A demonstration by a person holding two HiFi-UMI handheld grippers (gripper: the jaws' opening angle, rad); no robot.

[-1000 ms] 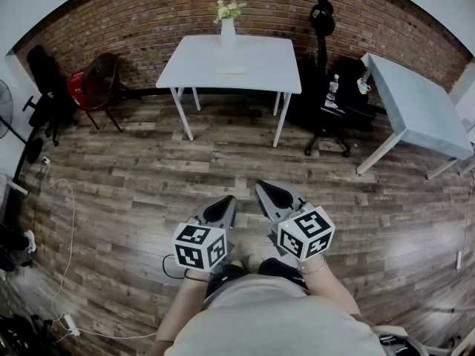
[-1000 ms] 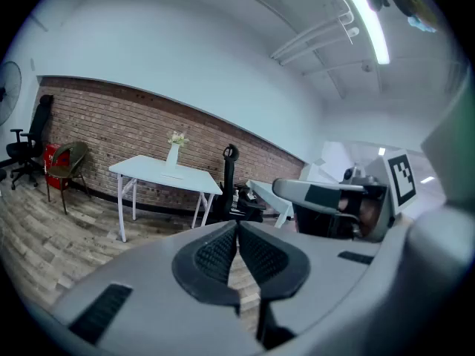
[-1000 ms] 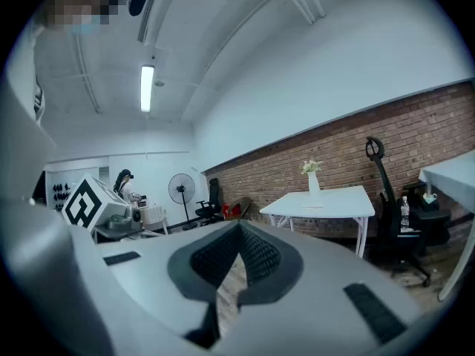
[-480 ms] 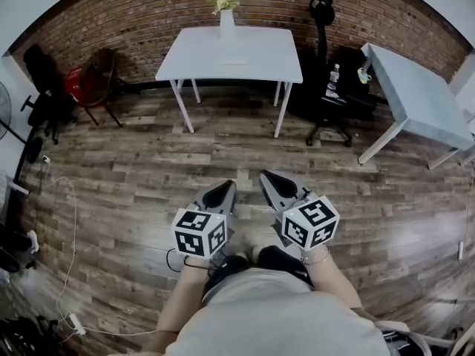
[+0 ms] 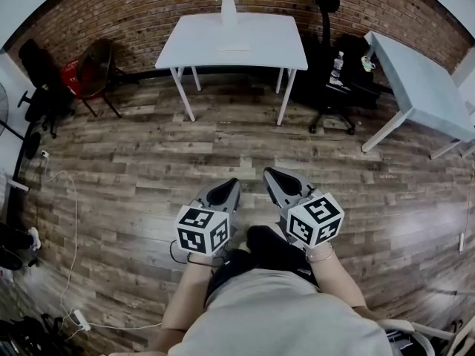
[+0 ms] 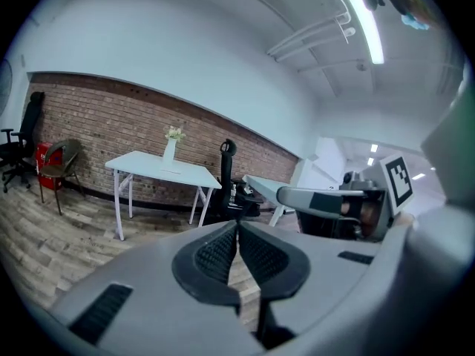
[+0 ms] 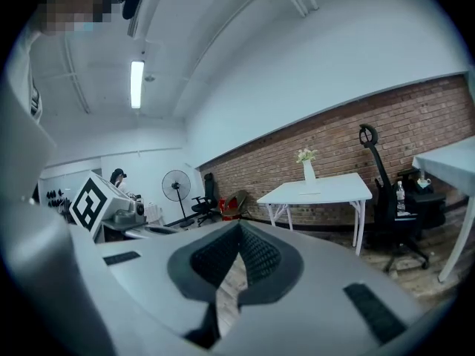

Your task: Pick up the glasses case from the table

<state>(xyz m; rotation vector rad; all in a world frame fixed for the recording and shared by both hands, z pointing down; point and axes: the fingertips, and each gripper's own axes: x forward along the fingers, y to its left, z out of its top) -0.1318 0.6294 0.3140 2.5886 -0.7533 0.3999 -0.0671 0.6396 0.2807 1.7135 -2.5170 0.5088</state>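
1. Fingers (image 6: 215, 254) of left gripper (image 5: 231, 183) and right gripper (image 5: 269, 173) pressed together, both empty.
2. I take the pale flat item as glasses case (image 5: 233, 48): far ahead on surface (image 5: 189, 47), long axis sideways, neither hand clearly nearer.

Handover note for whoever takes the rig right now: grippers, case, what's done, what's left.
Left gripper: shut, empty.
Right gripper: shut, empty.
Both are held low in front of the body, over the wooden floor, well short of the white table.
Case: a flat pale item lies on the table by the vase, probably the glasses case, but it is too small to confirm.
Done: nothing.
Left: approach the table, open a gripper, grasp, lift.
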